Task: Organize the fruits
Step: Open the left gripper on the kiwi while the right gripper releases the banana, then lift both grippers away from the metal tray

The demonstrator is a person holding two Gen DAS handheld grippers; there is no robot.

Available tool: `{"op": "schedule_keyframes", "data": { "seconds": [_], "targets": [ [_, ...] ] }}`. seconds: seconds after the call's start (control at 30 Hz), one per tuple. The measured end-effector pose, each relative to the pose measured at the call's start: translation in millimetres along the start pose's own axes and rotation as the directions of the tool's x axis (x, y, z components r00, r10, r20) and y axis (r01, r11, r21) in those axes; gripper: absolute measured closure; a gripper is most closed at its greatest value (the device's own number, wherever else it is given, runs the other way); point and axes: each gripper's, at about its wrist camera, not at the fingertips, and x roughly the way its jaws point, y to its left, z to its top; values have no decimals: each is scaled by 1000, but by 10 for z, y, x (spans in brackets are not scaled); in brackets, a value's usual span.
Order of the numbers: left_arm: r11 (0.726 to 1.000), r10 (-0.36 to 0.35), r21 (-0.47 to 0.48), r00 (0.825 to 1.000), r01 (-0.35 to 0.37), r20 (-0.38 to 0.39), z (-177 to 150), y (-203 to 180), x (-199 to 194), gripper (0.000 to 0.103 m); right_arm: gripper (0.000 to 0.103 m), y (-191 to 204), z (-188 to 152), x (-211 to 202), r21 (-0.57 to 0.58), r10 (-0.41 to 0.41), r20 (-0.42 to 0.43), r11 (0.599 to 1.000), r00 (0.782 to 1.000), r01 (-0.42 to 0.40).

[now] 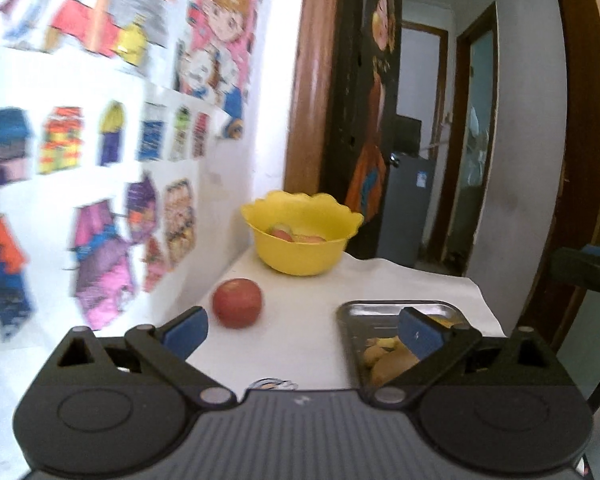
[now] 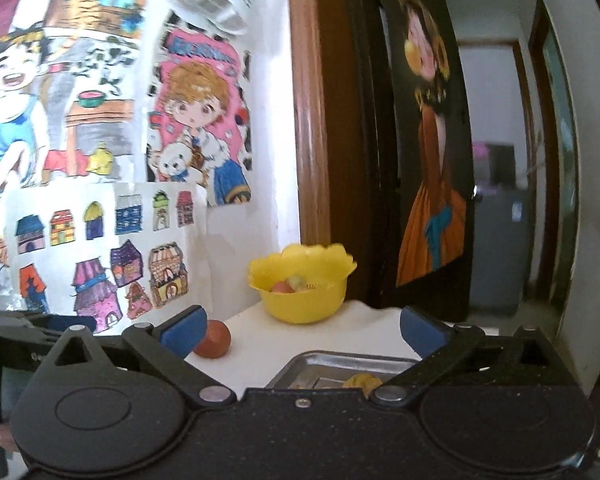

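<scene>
A red apple [image 1: 237,302] lies on the white table [image 1: 300,332], left of centre near the wall. Behind it stands a yellow scalloped bowl [image 1: 302,254] with reddish fruit inside. A metal tray [image 1: 396,310] at the right holds yellowish fruit pieces [image 1: 384,360]. My left gripper [image 1: 302,334] stands open above the near table, nothing between its blue pads. The right wrist view shows the same apple [image 2: 213,339], bowl [image 2: 304,296] and tray [image 2: 340,366]; my right gripper [image 2: 302,330] is open and empty too. Part of the other gripper [image 1: 588,270] shows at the right edge.
Coloured drawings cover the white wall [image 1: 100,160] on the left. A brown door frame [image 1: 308,80] and a dark door with a poster [image 2: 428,140] stand behind the bowl. A hallway [image 1: 440,140] opens to the right. The table's right edge [image 1: 488,304] drops off.
</scene>
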Motion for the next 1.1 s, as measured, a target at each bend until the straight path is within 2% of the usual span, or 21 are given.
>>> {"op": "schedule_keyframes", "data": {
  "seconds": [0.2, 0.37, 0.47, 0.8, 0.93, 1.1],
  "targets": [
    [998, 56, -26, 998, -56, 17, -94, 322, -412, 1, 1, 413, -120, -432, -21, -71, 20, 997, 997, 72],
    [994, 103, -30, 995, -103, 0, -224, 570, -666, 1, 1, 686, -302, -692, 8, -136, -26, 991, 990, 136],
    [992, 124, -32, 992, -125, -21, -307, 702, -775, 0, 1, 841, -453, -812, 22, -165, -81, 986, 983, 167],
    [987, 155, -29, 984, -159, -92, -578, 938, -939, 0, 1, 1303, -888, -922, -22, -135, -260, 991, 956, 134],
    [986, 163, -23, 981, -166, -101, -622, 995, -975, 1, 1, 1435, -913, -887, -48, -131, -296, 991, 946, 123],
    [984, 178, -12, 976, -181, -126, -636, 1061, -947, 0, 1, 1571, -868, -823, -74, -104, -310, 994, 945, 85]
  ]
}}
